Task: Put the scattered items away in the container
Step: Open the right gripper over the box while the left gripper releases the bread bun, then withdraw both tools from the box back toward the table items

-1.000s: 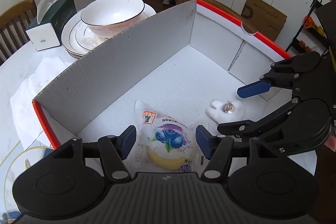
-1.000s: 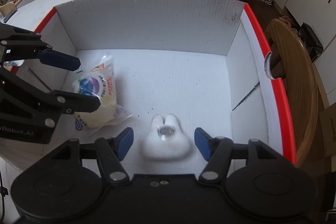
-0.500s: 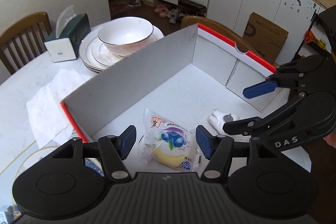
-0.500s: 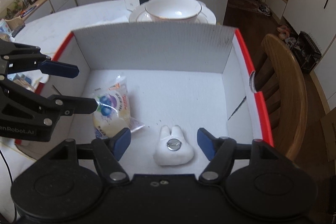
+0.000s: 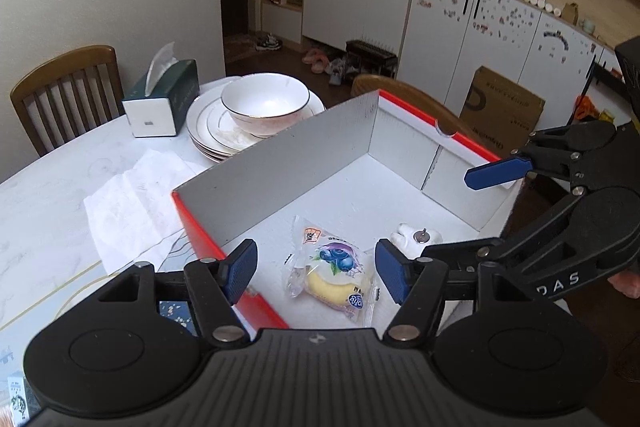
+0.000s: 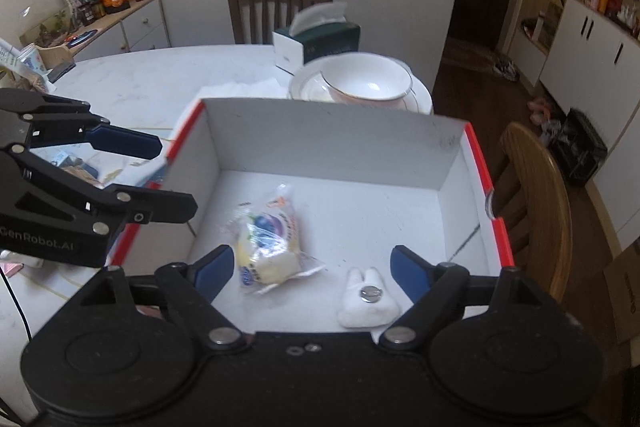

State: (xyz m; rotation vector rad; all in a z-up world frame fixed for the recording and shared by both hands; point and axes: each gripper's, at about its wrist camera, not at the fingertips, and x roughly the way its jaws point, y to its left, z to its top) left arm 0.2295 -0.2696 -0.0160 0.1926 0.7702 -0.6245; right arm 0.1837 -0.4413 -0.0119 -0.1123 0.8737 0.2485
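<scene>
Lying in the box (image 6: 452, 151) — snack pack (image 6: 268, 239), plush (tooth-shaped, prob.) (image 6: 368, 301); both grippers (image 5: 316, 269) (image 6: 312, 269) empty, opening.

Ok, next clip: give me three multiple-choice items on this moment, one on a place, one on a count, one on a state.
1. Where does the clear blueberry-print snack packet lie?
A. On the stacked white plates
B. On the floor of the white cardboard box with red rim
C. On the green tissue box

2. How many items lie in the box?
A. Two
B. Four
C. None

3. What does the left tool hold?
A. The packet
B. The small white tooth-shaped plush
C. Nothing

Answers: 1 B, the packet rests on the box floor. 2 A, only packet and plush are inside. 3 C, its jaws are opening, clear of the packet below.
</scene>
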